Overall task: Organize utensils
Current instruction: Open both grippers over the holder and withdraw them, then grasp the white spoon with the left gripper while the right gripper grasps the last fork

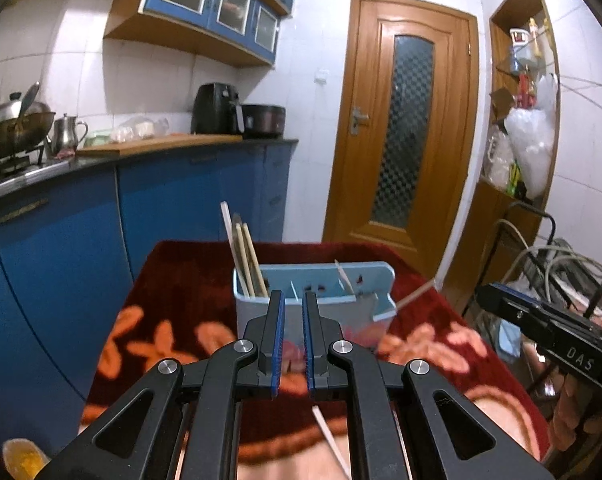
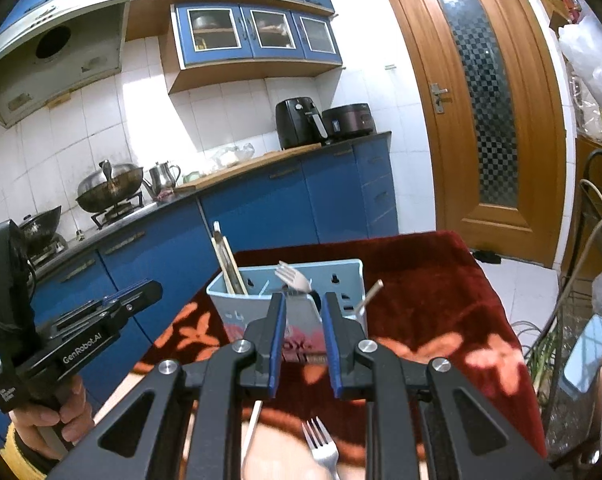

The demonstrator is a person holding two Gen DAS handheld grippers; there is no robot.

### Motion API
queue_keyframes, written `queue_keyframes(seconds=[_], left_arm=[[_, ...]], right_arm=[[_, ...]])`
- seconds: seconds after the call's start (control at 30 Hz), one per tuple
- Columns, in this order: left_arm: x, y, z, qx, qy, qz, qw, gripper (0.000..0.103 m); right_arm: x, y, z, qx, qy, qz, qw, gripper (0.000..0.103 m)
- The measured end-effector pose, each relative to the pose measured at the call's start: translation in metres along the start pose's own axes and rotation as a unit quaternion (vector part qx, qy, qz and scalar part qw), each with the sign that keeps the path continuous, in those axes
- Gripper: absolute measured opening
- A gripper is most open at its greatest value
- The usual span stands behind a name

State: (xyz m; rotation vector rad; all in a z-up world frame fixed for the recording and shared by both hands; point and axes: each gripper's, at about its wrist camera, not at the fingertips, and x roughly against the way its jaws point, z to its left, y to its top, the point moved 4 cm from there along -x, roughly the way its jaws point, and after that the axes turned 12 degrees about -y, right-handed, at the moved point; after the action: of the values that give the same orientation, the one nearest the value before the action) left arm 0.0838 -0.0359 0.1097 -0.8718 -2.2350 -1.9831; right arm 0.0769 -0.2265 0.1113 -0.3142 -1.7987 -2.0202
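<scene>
Risk lay beneath both empty grippers: left gripper [image 1: 293, 300] nearly closed, right gripper [image 2: 304, 304] slightly apart, so the fork [image 2: 321, 446] under the right fingers could skid across the cloth [image 2: 441, 280].

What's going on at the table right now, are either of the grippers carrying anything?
A person holds a gripper in each hand over a table with a red floral cloth. Neither carries anything: the left gripper is shut and the right gripper stands slightly apart with nothing between its fingers. The light blue utensil holder already holds chopsticks and a white plastic fork. A metal fork and a white stick lie loose on the cloth.
</scene>
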Motion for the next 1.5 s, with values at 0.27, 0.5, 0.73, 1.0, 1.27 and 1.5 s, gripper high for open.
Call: queue_keyframes(seconds=[0.27,0.5,0.73,1.0,1.27,1.5], left_arm=[[0.004,-0.03,-0.006,-0.003,0.0,0.052,0.9987,0.008],[0.003,-0.058,-0.016,-0.001,-0.015,0.093,0.9956,0.008],[-0.017,-0.081,-0.017,0.025,-0.03,0.148,0.9882,0.008],[-0.04,-0.103,-0.023,0.041,-0.035,0.2,0.9784,0.008],[-0.061,-0.117,-0.028,0.059,-0.042,0.246,0.9666,0.008],[-0.076,-0.127,-0.025,0.08,-0.041,0.282,0.9552,0.008]], right_arm=[[0.006,-0.028,-0.008,-0.006,-0.013,0.043,0.999,0.021],[0.009,-0.053,-0.016,-0.009,-0.02,0.071,0.997,0.021],[0.01,-0.072,-0.024,-0.015,-0.021,0.09,0.996,0.021],[0.004,-0.089,-0.043,-0.031,-0.025,0.108,0.993,0.022],[-0.002,-0.105,-0.063,-0.048,-0.028,0.127,0.99,0.022],[-0.003,-0.11,-0.073,-0.056,-0.03,0.13,0.989,0.022]])
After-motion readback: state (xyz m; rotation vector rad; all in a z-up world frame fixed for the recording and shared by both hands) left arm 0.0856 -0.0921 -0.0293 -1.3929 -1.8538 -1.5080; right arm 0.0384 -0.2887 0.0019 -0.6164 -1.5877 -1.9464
